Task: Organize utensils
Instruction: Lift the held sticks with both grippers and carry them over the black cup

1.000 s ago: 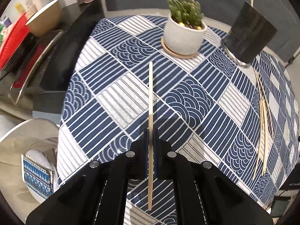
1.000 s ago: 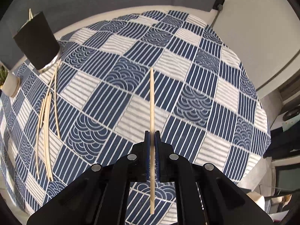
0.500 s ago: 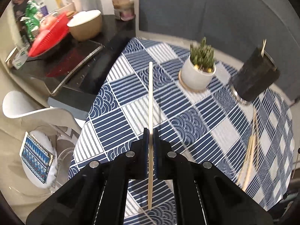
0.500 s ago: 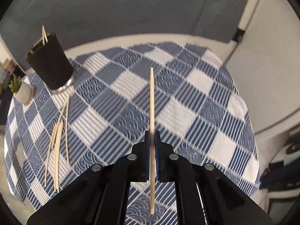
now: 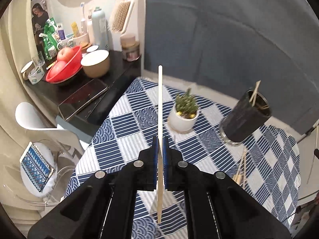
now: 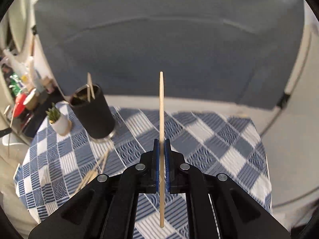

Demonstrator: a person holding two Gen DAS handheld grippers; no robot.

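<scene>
My left gripper (image 5: 160, 139) is shut on a wooden chopstick (image 5: 160, 103) that points forward, high above the table. My right gripper (image 6: 161, 141) is shut on another wooden chopstick (image 6: 161, 107), also held in the air. The black utensil cup (image 5: 245, 118) stands on the table to the right in the left wrist view, with two chopsticks in it. It also shows in the right wrist view (image 6: 93, 111), to the left. Several loose chopsticks (image 5: 240, 169) lie on the cloth near the cup, also in the right wrist view (image 6: 93, 171).
A small potted succulent (image 5: 184, 112) stands left of the cup on the blue-and-white checked tablecloth (image 5: 123, 139). A dark side counter (image 5: 83, 91) holds a red basket, bowl and bottles. A white chair (image 5: 37, 119) stands left of the table. A grey sofa back (image 6: 159, 39) is behind.
Both grippers have risen and tilted up with their chopsticks. The table looks farther below, and the cup's open top has come into view.
</scene>
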